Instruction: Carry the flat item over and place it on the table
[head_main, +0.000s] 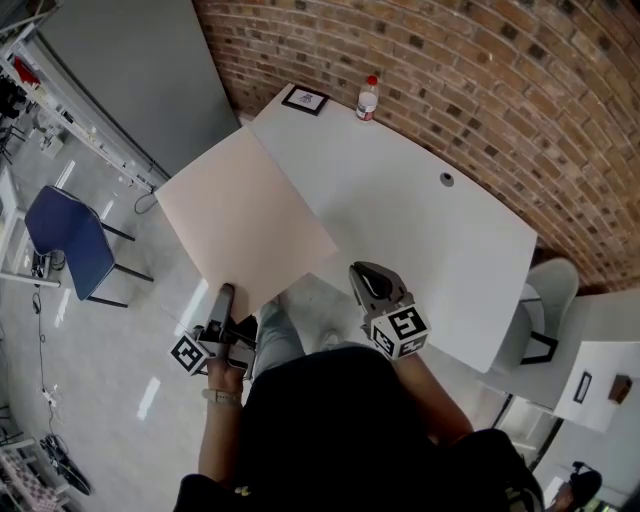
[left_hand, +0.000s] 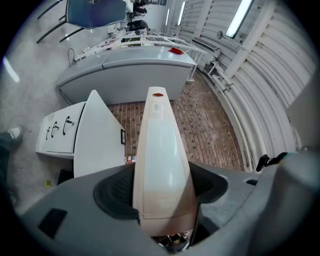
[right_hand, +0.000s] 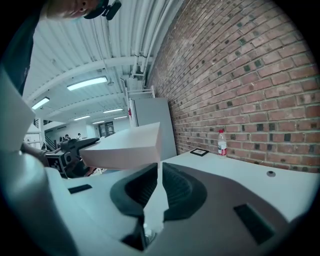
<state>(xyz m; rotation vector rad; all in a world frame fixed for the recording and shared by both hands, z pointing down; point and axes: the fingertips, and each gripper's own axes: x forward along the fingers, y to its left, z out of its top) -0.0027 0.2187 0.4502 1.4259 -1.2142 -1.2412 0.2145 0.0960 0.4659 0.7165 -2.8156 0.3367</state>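
The flat item is a big pale beige board (head_main: 245, 220). In the head view it is held up at the left edge of the white table (head_main: 400, 200) and overlaps that edge. My left gripper (head_main: 222, 298) is shut on the board's near edge. In the left gripper view the board (left_hand: 160, 165) runs edge-on away between the jaws of the left gripper (left_hand: 162, 192). My right gripper (head_main: 365, 275) is shut and hovers just right of the board's near corner, by the table's front edge. The right gripper view shows the board (right_hand: 125, 145) up left of the right gripper (right_hand: 159, 185), whose jaws hold nothing.
A plastic bottle (head_main: 368, 98) and a small black-framed picture (head_main: 305, 99) stand at the table's far end by the brick wall (head_main: 480, 80). A blue chair (head_main: 65, 235) is on the floor to the left. A white chair (head_main: 548, 300) and a small white table (head_main: 600, 380) are to the right.
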